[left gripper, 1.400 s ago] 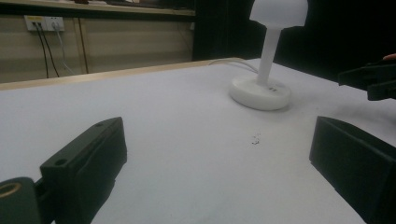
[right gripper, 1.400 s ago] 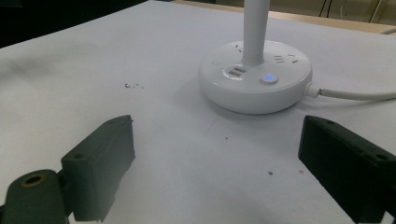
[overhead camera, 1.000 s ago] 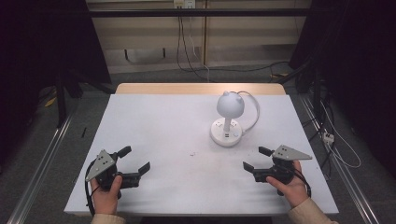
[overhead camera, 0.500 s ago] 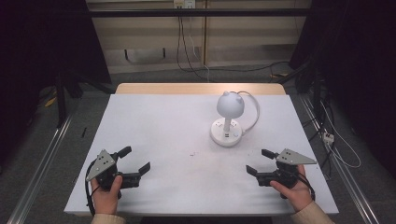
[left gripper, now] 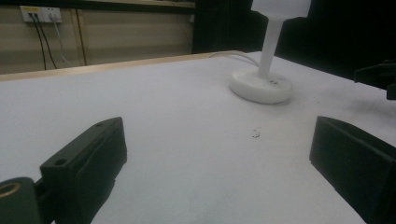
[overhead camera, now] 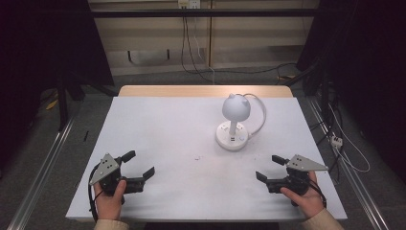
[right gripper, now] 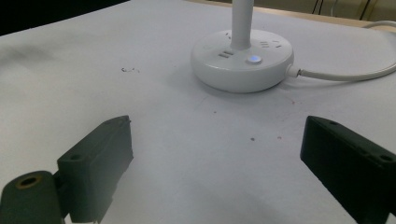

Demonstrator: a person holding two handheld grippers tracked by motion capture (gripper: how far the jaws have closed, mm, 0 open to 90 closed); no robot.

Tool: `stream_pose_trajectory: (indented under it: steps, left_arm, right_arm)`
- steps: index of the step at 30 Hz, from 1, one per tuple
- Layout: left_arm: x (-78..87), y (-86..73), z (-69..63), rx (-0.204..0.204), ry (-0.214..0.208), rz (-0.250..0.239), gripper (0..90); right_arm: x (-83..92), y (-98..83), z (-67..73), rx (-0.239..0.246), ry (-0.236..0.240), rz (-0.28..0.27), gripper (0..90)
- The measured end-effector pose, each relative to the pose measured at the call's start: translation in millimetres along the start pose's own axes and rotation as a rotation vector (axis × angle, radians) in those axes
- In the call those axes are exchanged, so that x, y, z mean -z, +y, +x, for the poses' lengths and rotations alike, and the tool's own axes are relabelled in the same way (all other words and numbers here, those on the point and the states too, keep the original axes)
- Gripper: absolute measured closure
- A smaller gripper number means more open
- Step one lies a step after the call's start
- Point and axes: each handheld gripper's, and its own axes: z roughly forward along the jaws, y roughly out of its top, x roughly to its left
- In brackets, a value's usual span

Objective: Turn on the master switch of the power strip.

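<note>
A white desk lamp (overhead camera: pixel 233 122) with a round base and a ball-shaped head stands right of the table's middle. Its base (right gripper: pixel 243 59) carries a small lit button and sockets, and a white cable runs off to the right. In the left gripper view the base (left gripper: pixel 260 85) sits far ahead on the right. My left gripper (overhead camera: pixel 139 163) rests open near the front left corner, held by a hand, with nothing between its jaws. My right gripper (overhead camera: pixel 269 167) rests open near the front right, jaws pointing toward the lamp, also empty.
The white table (overhead camera: pixel 163 134) has a wooden strip along its far edge. A small dark speck (overhead camera: pixel 197 157) lies on the table ahead of the lamp base. Cables hang from wall sockets (overhead camera: pixel 187 4) behind the table, and more cables lie on the floor at the right.
My right gripper has drawn back a little toward the table's front edge. The left gripper and the lamp have stayed where they were.
</note>
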Motion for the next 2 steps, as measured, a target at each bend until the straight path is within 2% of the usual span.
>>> stream_pose_trajectory:
  steps: [2]
  left_arm:
    - [-0.1,-0.2,0.1,0.000,0.001,0.002,3.7]
  right_arm:
    - [-0.8,-0.3,-0.3,-0.002,0.000,0.004,8.9]
